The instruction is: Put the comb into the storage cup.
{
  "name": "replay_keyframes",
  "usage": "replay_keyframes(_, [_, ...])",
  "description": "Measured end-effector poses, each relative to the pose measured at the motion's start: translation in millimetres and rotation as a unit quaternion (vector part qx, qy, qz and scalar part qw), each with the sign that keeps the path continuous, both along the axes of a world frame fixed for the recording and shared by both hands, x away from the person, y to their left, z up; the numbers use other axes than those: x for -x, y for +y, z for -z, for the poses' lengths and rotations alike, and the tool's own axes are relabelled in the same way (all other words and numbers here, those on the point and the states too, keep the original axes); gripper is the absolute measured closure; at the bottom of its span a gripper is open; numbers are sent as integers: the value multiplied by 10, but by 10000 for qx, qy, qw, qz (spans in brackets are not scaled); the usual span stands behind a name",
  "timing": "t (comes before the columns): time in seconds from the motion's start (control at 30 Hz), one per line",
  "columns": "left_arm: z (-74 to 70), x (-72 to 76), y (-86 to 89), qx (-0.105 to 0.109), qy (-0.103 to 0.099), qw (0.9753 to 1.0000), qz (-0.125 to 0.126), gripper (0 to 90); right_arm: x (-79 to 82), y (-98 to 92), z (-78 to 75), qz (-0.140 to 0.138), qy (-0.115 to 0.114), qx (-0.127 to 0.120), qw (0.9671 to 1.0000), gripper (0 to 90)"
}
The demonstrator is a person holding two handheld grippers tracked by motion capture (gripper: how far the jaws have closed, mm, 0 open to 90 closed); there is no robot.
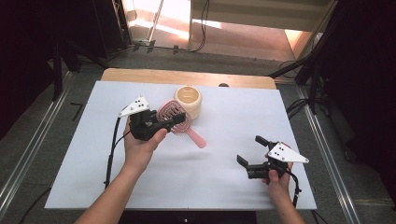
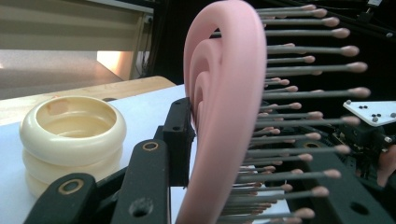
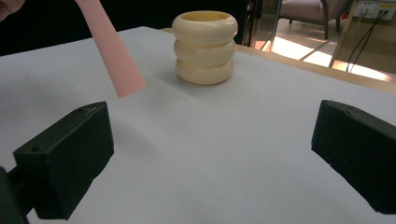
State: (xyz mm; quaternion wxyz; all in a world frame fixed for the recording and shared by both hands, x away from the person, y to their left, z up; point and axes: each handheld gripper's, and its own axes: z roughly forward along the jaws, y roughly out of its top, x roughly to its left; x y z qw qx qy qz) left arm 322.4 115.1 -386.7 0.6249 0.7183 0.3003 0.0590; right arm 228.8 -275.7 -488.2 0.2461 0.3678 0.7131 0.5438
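- A person works at a white-covered table (image 1: pixel 187 186), a two-jaw gripper in each hand, in the high view.
- The left gripper (image 1: pixel 169 122) pinches the head of a pink hairbrush (image 1: pixel 173 113); its jaws press in from either side, one on the ribbed back and one among the bristles, as the left gripper view shows.
- The hairbrush (image 2: pixel 219 116) sits edge-up in that grip, bristles (image 2: pixel 303 93) pointing sideways and the looped pink back turned toward the cup.
- Its handle (image 1: pixel 196 138) slopes down toward the middle of the table; in the right gripper view the handle's end (image 3: pixel 114 56) appears to hang just clear of the surface, though contact is hard to judge from that angle.
- A cream ribbed cup (image 1: pixel 188 100), built like three stacked rings, stands upright near the far edge of the table, about midway along it and just beside the brush head.
- The cup's (image 2: pixel 72 135) inside looks bare, with the same cream tone down to its floor; the right gripper view shows the cup (image 3: pixel 204 46) from the side and its rim.
- The right gripper (image 1: pixel 252 154) is held low near the table's near right corner, well apart from brush and cup, its jaws spread wide with nothing between them.
- Bare white surface lies between those spread jaws in the right gripper view.
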Motion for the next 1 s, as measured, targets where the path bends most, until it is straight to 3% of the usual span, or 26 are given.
replay_keyframes(0.5, [-68,-92,72,-5,-33,9999,-96,636,93,-249,69,175,23,1,9998,0])
replay_keyframes(1.0, [-125,-186,89,-30,-80,9998,-186,636,139,-377,124,286,39,9,9996,0])
